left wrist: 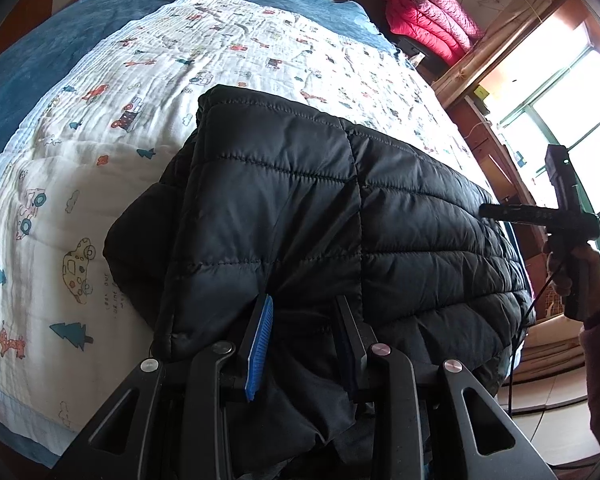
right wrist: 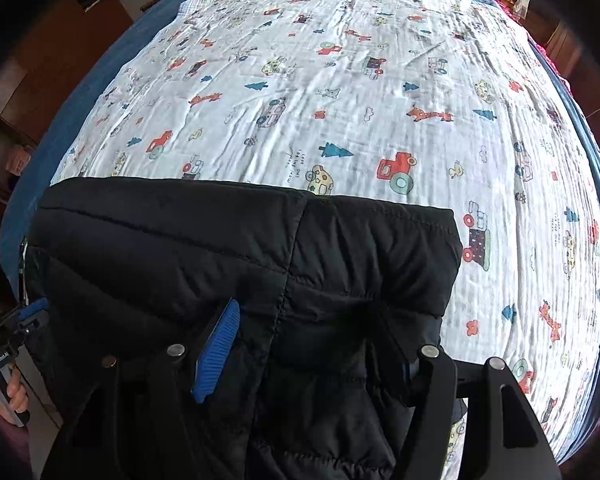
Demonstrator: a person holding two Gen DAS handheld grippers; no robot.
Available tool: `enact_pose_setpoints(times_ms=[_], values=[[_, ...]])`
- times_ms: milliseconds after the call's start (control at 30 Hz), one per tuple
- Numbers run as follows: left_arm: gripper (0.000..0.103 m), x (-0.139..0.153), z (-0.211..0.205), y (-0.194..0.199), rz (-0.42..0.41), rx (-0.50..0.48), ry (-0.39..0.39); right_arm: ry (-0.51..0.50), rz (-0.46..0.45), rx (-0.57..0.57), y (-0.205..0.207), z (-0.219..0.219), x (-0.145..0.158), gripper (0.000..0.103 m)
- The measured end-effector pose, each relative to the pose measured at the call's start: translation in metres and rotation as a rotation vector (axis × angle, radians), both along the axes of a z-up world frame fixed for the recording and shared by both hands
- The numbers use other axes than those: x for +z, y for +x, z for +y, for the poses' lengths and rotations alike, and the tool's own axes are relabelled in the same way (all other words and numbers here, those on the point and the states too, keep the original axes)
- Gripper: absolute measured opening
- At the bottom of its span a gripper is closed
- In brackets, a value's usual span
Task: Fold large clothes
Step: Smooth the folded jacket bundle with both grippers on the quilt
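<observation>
Gripping black puffer jacket (left wrist: 300, 208) hem: left gripper (left wrist: 304, 344) and right gripper (right wrist: 312, 344) both clamped; bulky, soft, slippery

The puffer jacket (left wrist: 320, 208) is black all over, quilted in horizontal stitched bands with a vertical seam; in the right wrist view it (right wrist: 228, 248) reads the same matte black. Under it lies a white crinkled blanket (left wrist: 148, 92) printed with small red tractors, teal fir trees, orange giraffes, yellow ducks and pale cars, edged in light blue. Beneath that, the bed cover (left wrist: 40, 52) is a mottled denim blue. A folded quilt (left wrist: 432, 20) on the shelf is bright pinkish red with fine white dots. Each gripper is black with a ribbed blue finger pad (left wrist: 258, 350) (right wrist: 216, 352).
</observation>
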State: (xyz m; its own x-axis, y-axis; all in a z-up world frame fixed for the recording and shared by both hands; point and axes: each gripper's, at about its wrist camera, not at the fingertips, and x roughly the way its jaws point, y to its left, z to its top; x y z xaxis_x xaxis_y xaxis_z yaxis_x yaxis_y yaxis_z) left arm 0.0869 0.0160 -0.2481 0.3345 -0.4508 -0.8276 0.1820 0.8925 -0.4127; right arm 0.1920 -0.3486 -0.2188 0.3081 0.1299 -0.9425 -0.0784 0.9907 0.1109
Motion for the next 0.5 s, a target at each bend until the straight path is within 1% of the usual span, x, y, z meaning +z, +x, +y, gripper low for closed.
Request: enact_pose_setpoints(times_ms=[100,200,267,367,433,500], values=[[0.034,-0.001,0.004,0.001,0.012,0.009,-0.026,0.037,-0.038,0.023,-0.004,0.011,0.018,0.072],[0.034,-0.001,0.004,0.002,0.017,0.011,-0.027,0.048,-0.047,0.081,-0.005,0.034,0.023,0.072],[0.034,-0.001,0.004,0.002,0.016,0.010,-0.021,0.035,-0.030,0.117,0.000,0.054,0.014,0.072],[0.034,0.000,0.002,0.003,0.013,0.003,-0.013,-0.068,0.018,0.140,0.009,0.071,-0.015,0.073],[0.034,0.001,0.000,0.005,0.017,-0.001,-0.003,-0.077,0.029,0.131,0.013,0.070,-0.026,0.074],[0.034,0.003,-0.002,0.006,0.015,-0.007,0.012,-0.068,0.031,0.125,0.014,0.069,-0.022,0.074]])
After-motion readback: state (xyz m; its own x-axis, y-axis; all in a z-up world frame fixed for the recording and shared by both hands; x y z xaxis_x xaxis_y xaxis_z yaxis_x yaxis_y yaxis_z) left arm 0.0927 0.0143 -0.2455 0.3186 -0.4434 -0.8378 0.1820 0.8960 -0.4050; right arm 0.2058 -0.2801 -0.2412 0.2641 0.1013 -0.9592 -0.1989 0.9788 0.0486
